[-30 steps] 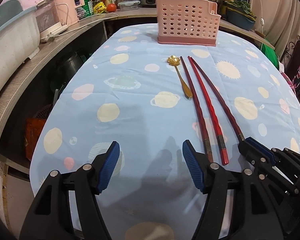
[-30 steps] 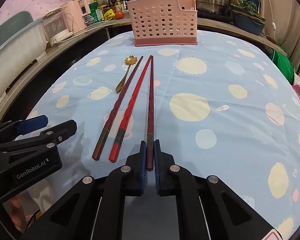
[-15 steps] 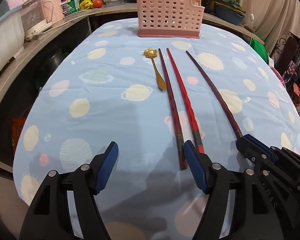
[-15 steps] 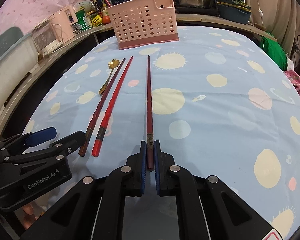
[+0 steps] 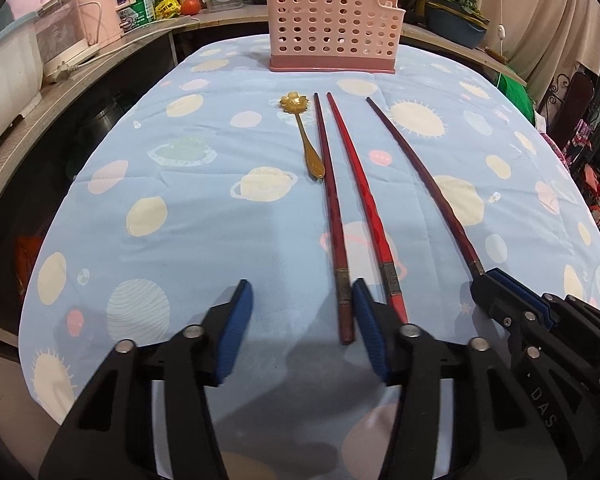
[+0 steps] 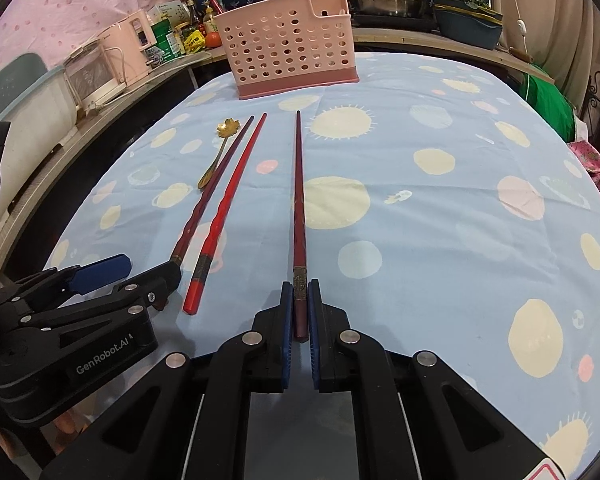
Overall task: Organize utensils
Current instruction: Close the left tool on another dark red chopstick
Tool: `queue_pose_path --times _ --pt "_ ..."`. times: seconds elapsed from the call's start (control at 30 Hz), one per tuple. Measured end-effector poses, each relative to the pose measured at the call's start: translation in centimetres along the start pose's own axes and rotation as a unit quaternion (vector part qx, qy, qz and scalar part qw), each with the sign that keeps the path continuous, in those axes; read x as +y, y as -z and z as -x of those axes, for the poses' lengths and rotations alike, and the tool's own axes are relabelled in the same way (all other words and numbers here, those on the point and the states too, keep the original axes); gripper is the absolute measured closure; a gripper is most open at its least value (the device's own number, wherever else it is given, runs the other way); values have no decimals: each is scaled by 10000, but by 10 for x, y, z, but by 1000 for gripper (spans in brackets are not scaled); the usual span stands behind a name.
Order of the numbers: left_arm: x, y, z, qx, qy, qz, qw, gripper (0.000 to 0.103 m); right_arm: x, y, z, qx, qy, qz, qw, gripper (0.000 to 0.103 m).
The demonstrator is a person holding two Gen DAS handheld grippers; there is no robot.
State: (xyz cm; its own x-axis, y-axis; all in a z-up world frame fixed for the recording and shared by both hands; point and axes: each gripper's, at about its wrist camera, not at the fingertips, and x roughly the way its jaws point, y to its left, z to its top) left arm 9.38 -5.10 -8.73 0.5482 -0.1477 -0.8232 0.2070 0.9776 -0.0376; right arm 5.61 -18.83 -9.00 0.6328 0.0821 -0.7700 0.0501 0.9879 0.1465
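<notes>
spoon (image 5: 305,136): shiny gold metal | basket (image 5: 332,28): matt pink plastic

Evenly lit, sharp fisheye views with dark rounded corners.
Soft shadows are cast on the tablecloth (image 5: 204,216) beneath the gripper arms; straight edges are bowed towards the rims, and slight blur is seen on the left gripper (image 5: 300,324), whose jaws are closing.

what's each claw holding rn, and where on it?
Right claw: shut on a dark chopstick, at its thick butt end. Left claw: closing, a chopstick's butt end between its pads, not yet gripped.
</notes>
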Motion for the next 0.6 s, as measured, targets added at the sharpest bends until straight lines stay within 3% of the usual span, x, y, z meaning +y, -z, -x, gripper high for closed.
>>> queue_pose_path --times 0.23,0.6 --pt "0 0 2 64 125 -30 9999 93 1 -1 0 31 1 18 10000 96" --pt "-2 1 6 127 218 -42 9997 96 1 1 5 4 -46 -35 10000 96"
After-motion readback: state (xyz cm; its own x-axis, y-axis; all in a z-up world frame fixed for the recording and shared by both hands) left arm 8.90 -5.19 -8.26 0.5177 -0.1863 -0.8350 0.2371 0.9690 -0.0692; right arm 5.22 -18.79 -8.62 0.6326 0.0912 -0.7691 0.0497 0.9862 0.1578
